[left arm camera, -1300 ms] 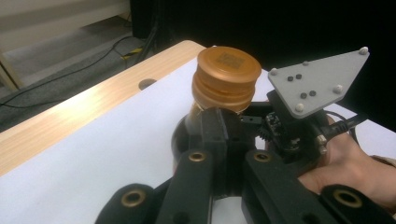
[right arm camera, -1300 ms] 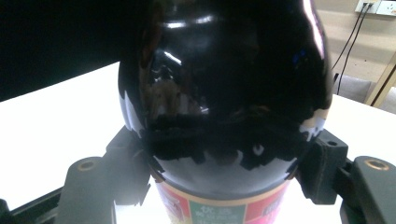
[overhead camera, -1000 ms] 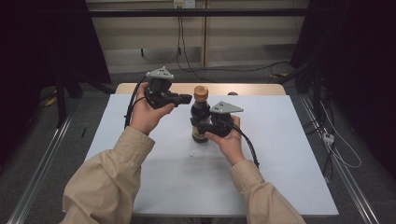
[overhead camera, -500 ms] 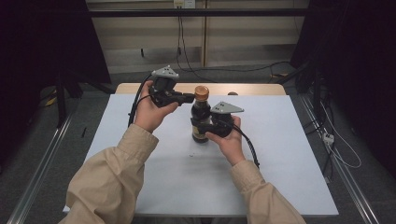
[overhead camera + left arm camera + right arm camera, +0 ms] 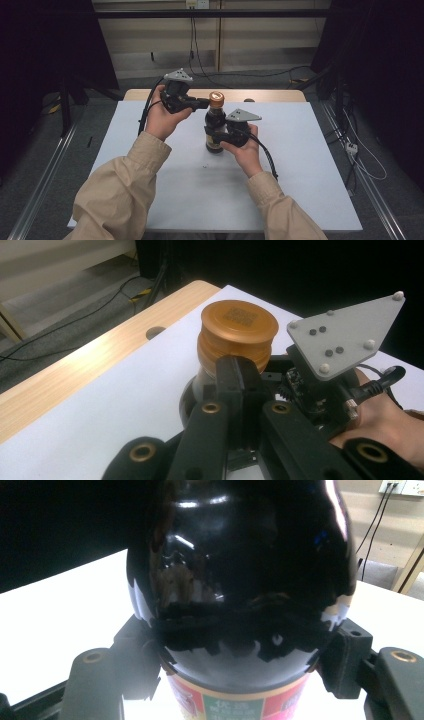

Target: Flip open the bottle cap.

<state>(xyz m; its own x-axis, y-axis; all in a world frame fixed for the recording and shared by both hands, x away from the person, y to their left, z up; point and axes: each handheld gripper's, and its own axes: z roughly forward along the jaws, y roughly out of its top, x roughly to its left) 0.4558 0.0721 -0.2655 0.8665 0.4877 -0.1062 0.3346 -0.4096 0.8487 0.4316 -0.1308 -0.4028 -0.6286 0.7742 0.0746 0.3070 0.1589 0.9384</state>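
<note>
On the white table stands a dark bottle, upright near the middle, with an orange cap on top. We hold 2 grippers. Our right gripper has its jaws clamped on the bottle's belly, 1 jaw on each side just above the label, as the right gripper view shows. Our left gripper sits level at cap height, its jaws pressed together with nothing between them. In the left gripper view its tips meet against the side of the cap; whether they quite touch it we cannot tell. Beyond the cap lies the right gripper's grey plate.
</note>
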